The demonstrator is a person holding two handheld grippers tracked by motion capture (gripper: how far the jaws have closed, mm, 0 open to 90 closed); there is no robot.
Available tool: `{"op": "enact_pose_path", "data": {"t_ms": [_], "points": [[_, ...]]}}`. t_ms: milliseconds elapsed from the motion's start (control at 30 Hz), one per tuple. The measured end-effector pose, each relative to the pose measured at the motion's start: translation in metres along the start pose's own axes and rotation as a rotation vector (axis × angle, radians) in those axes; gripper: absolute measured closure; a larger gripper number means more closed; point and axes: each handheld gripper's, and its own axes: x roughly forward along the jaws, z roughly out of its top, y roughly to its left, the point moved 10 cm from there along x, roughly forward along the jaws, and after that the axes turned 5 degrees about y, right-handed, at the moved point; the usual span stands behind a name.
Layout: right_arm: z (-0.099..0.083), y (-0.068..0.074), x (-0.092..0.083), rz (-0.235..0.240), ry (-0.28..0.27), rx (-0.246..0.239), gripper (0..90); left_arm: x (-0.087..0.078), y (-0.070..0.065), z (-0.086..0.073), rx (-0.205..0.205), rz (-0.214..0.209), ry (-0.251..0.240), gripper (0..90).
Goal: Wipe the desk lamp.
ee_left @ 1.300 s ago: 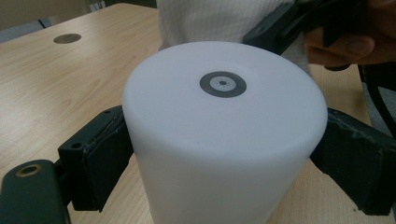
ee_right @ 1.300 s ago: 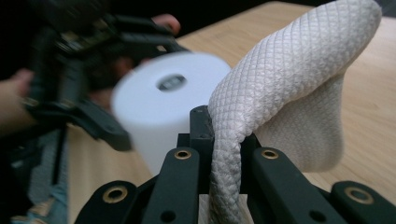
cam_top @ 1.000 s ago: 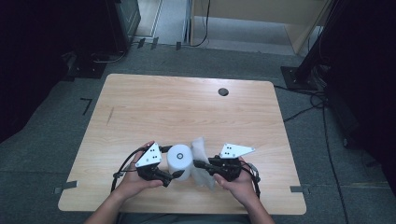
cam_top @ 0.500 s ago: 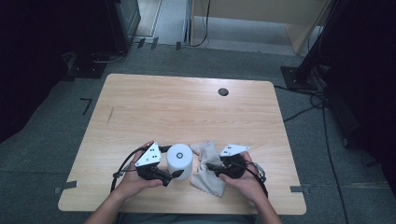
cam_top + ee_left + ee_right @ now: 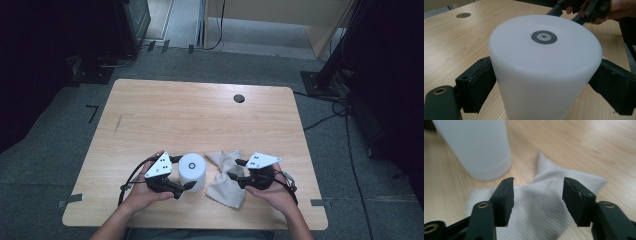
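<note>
While one left hand-held gripper point(image 5: 186, 185) squeezes one white tub point(image 5: 193, 172), one right hand-held gripper point(image 5: 234, 169), jaws just opening wide, hovers over one cloth point(image 5: 226, 186) on the table point(image 5: 200, 115).

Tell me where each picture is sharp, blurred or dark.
High view: wooden table evenly lit, surroundings nearly black. Left gripper view: white cylinder crisp, far hand soft. Right gripper view: claw tips and white cloth sharp; the cylinder behind them blurs.
</note>
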Motion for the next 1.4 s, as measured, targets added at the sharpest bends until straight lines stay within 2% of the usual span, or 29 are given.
{"op": "enact_pose_path", "data": {"t_ms": [67, 233, 333, 367, 467, 533, 567, 633, 667, 700, 733, 800, 833, 933, 1033, 1100, 1200, 1400], "points": [[-0.006, 0.000, 0.011, -0.015, 0.045, -0.019, 35.7, 0.000, 0.000, 0.000, -0.001, 0.000, 0.001, 9.3], [-0.021, -0.001, 0.026, -0.015, 0.142, -0.021, 24.5, 0.000, 0.000, 0.000, 0.001, -0.002, 0.001, 9.3], [-0.029, 0.000, 0.032, -0.022, 0.182, -0.042, 26.3, 0.000, 0.000, -0.001, 0.000, -0.002, 0.002, 9.3], [-0.029, 0.000, 0.032, -0.018, 0.179, -0.043, 29.2, 0.000, 0.000, -0.001, 0.001, -0.002, 0.003, 9.4], [-0.029, -0.002, 0.030, -0.001, 0.166, -0.021, 48.6, -0.001, 0.000, -0.001, 0.002, -0.001, 0.005, 9.4], [-0.030, -0.003, 0.029, 0.010, 0.155, -0.016, 55.8, 0.000, 0.000, -0.001, 0.002, -0.002, 0.004, 9.4], [-0.031, -0.004, 0.028, 0.013, 0.151, -0.024, 62.2, 0.000, 0.000, -0.001, 0.002, -0.002, 0.004, 9.4], [-0.031, -0.005, 0.026, -0.009, 0.160, -0.033, 81.6, 0.000, 0.000, -0.001, -0.001, -0.004, 0.003, 9.4], [-0.030, -0.006, 0.027, -0.033, 0.164, -0.037, 84.0, 0.000, 0.001, -0.001, -0.002, -0.004, 0.005, 9.4], [-0.030, -0.004, 0.027, -0.034, 0.171, -0.040, 84.7, 0.000, 0.001, -0.001, -0.003, -0.004, 0.005, 9.4], [-0.028, 0.002, 0.028, 0.000, 0.175, -0.051, 84.9, 0.000, 0.001, -0.001, -0.004, -0.004, 0.006, 9.5], [-0.024, 0.020, 0.032, 0.095, 0.165, -0.066, 85.0, 0.000, 0.001, -0.002, -0.005, -0.003, 0.008, 9.5], [-0.022, 0.028, 0.034, 0.122, 0.161, -0.068, 85.0, 0.000, 0.001, -0.002, -0.005, -0.003, 0.009, 9.6], [-0.012, 0.045, 0.042, 0.157, 0.139, -0.061, 85.0, 0.000, 0.001, -0.002, -0.013, -0.006, 0.012, 9.6], [0.000, 0.055, 0.046, 0.184, 0.086, -0.047, 85.2, 0.000, 0.002, -0.003, -0.018, -0.003, 0.017, 9.7], [0.006, 0.057, 0.045, 0.187, 0.062, -0.039, 85.2, -0.001, 0.004, -0.004, -0.021, 0.004, 0.017, 9.6], [0.018, 0.057, 0.037, 0.200, -0.011, -0.011, 85.2, -0.001, 0.005, -0.004, -0.026, 0.004, 0.016, 9.6], [0.047, 0.055, 0.010, 0.170, -0.161, -0.017, 85.2, 0.000, 0.005, -0.004, -0.024, 0.009, 0.017, 9.6]]}}
